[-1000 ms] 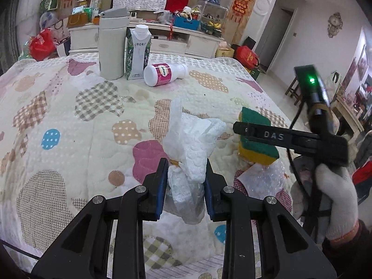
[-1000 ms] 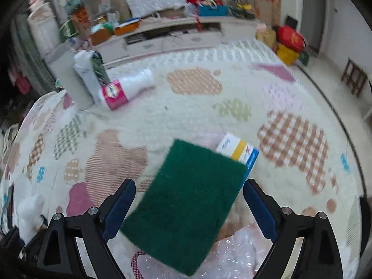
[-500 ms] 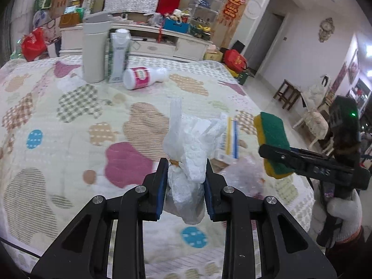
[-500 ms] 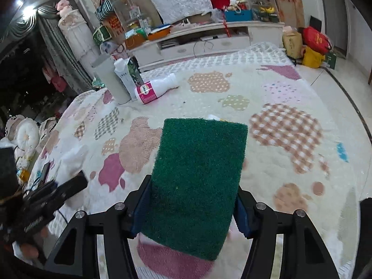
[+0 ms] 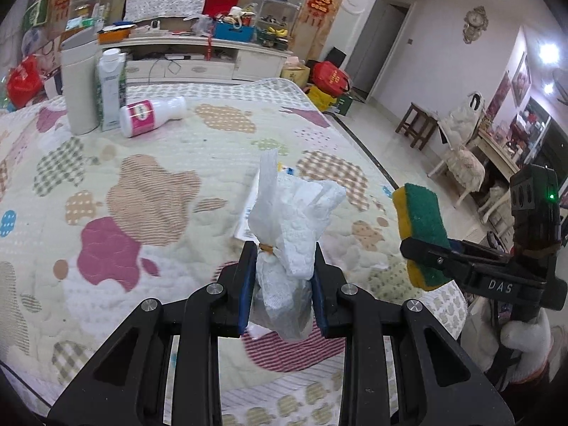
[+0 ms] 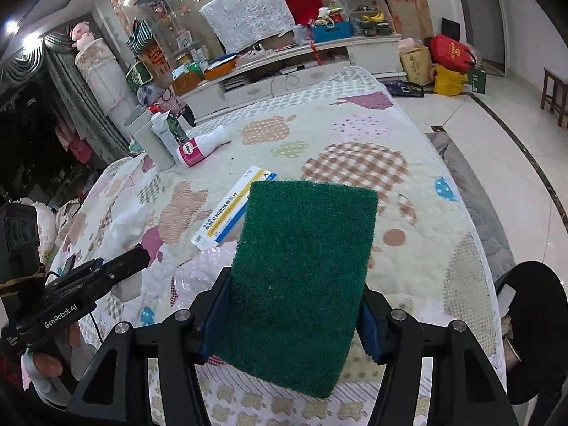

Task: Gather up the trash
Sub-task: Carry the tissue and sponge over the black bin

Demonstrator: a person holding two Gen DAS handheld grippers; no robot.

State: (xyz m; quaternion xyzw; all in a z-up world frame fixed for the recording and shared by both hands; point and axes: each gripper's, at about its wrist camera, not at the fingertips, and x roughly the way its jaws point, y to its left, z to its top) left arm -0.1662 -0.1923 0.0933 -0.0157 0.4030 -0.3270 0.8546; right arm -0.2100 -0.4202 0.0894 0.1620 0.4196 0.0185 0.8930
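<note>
Here: sponge [image 6: 301, 277] past quilt edge [image 6: 472, 234], open floor [image 6: 497, 135] beside.

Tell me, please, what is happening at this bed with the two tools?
A person is collecting trash off the bed with two handheld tongs. The left tongs are shut on a tissue wad; the right tongs have just closed on a sponge, which is off the quilt. A box, bottle, carton and bin remain there.

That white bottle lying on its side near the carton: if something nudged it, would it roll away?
Probably. The white bottle is round and lies on its side, so a sideways push should roll it. The quilted bedspread looks soft, likely slowing it. It seems plastic, so probably light.
</note>
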